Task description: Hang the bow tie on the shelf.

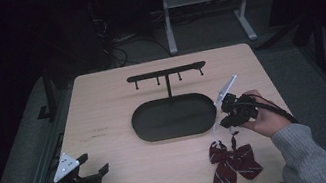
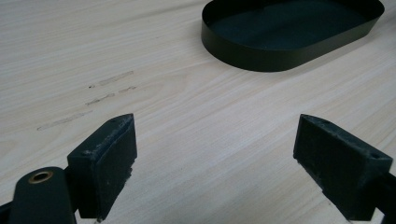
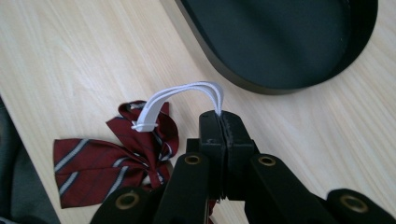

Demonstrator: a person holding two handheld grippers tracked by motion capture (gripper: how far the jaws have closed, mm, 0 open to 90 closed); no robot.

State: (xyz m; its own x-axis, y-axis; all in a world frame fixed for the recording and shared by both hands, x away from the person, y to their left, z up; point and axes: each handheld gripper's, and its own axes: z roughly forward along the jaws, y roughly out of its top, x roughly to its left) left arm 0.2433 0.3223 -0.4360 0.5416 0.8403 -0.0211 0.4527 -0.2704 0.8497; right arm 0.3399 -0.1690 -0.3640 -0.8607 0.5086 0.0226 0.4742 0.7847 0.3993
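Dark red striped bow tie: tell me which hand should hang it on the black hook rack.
Right. The right gripper is shut on the bow tie's white elastic band; the left gripper, open, sits far from the dark red striped bow tie and black hook rack.

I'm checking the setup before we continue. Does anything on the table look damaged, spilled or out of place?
Only faint dark scuff marks on the wooden table, left of the black oval tray. Nothing is spilled; the hook stand stands upright.
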